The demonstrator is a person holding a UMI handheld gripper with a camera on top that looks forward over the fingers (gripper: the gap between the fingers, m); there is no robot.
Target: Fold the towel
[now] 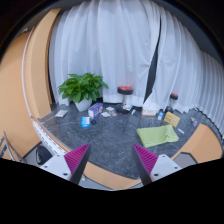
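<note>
A light green towel point(157, 134) lies flat on the grey carpeted surface point(110, 138), beyond my right finger and apart from it. My gripper point(111, 160) is open and empty, held above the near wooden edge point(105, 177). Its magenta pads point(76, 157) stand wide apart with only carpet and the wooden edge between them.
A potted green plant point(82, 89) stands at the far left before white curtains point(120, 50). Small items point(92, 114) lie in the middle distance. A stool with a red seat point(125, 92) stands at the back. A wooden chair point(172, 119) stands just beyond the towel.
</note>
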